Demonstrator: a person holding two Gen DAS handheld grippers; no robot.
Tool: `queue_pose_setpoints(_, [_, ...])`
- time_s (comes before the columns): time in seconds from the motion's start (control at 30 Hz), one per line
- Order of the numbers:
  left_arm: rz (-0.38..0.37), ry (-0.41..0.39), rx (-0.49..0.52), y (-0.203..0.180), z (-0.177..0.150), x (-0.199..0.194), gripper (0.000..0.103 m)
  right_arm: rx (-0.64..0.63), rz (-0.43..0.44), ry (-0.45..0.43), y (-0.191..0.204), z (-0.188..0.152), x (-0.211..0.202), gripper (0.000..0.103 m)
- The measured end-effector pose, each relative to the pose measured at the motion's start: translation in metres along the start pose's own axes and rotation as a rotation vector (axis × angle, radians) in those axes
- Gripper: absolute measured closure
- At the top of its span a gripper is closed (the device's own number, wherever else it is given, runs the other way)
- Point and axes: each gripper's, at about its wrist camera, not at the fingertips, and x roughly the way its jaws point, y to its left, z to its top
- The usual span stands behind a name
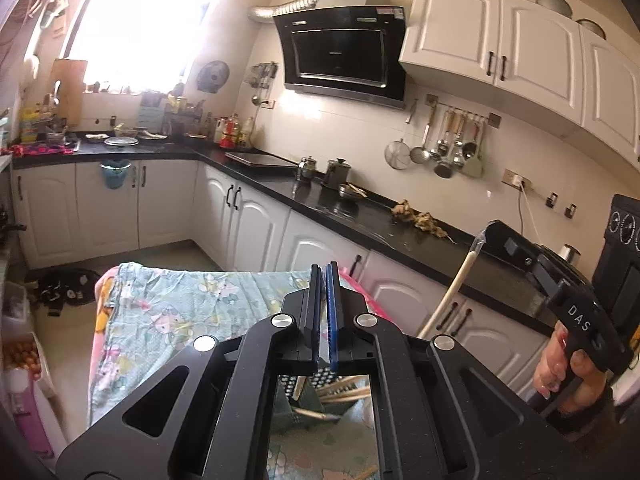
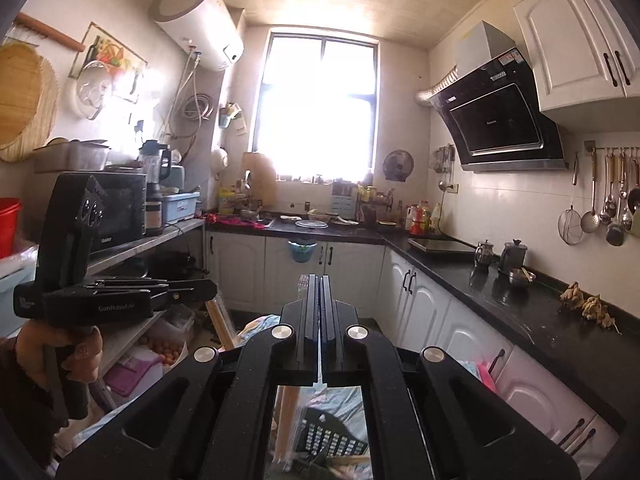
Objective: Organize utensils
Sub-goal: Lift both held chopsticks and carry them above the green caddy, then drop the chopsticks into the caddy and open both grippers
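My left gripper (image 1: 325, 276) is shut, its blue pads pressed together. The right wrist view shows the left gripper (image 2: 212, 289) from the side, with plastic-wrapped wooden chopsticks (image 2: 222, 324) hanging from its tip. My right gripper (image 2: 320, 280) is shut too, with a thin clear film between its pads. In the left wrist view the right gripper (image 1: 486, 231) holds the top of a plastic-wrapped wooden chopstick pack (image 1: 452, 292) that hangs down. I cannot tell whether both hold one pack. A black perforated utensil basket (image 2: 332, 436) with several chopsticks lies below on the patterned cloth (image 1: 180, 304).
A black L-shaped counter (image 1: 360, 216) with kettles runs along the right wall. Ladles and strainers hang on a rail (image 1: 452, 148). To the left stands a metal shelf (image 2: 172, 236) with a dark oven. A person's hand (image 2: 76, 356) grips the left tool.
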Motion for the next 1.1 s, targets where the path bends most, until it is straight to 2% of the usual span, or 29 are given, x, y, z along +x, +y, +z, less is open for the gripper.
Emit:
queue_pose_setpoints(0.2, [0.055, 0.015, -0.013, 0.015, -0.006, 0.028, 0.102, -0.002, -0.034, 0.043, -0.005, -0.008, 0.037, 0.102])
queue_pose_setpoints(0.5, [0.091, 0.073, -0.039, 0.032, -0.037, 0.070, 0.102, -0.009, -0.058, 0.172, -0.004, -0.052, 0.097, 0.102])
queue_pose_setpoints(0.83, [0.106, 0.131, -0.022, 0.036, -0.073, 0.093, 0.102, -0.006, -0.055, 0.298, 0.008, -0.102, 0.126, 0.102])
queue_pose_setpoints(0.9, [0.111, 0.138, -0.006, 0.035, -0.078, 0.093, 0.101, 0.003, -0.053, 0.328, 0.009, -0.111, 0.128, 0.094])
queue_pose_setpoints(0.97, [0.121, 0.143, 0.006, 0.034, -0.082, 0.092, 0.094, 0.007, -0.056, 0.337, 0.010, -0.118, 0.126, 0.069])
queue_pose_setpoints(1.0, [0.126, 0.145, 0.007, 0.034, -0.084, 0.091, 0.082, 0.011, -0.058, 0.335, 0.010, -0.120, 0.123, 0.068])
queue_pose_setpoints(1.03, [0.128, 0.148, 0.006, 0.035, -0.085, 0.090, 0.076, 0.019, -0.058, 0.333, 0.009, -0.122, 0.120, 0.068])
queue_pose_setpoints(1.1, [0.133, 0.150, 0.007, 0.035, -0.088, 0.087, 0.072, 0.033, -0.055, 0.334, 0.008, -0.126, 0.113, 0.066])
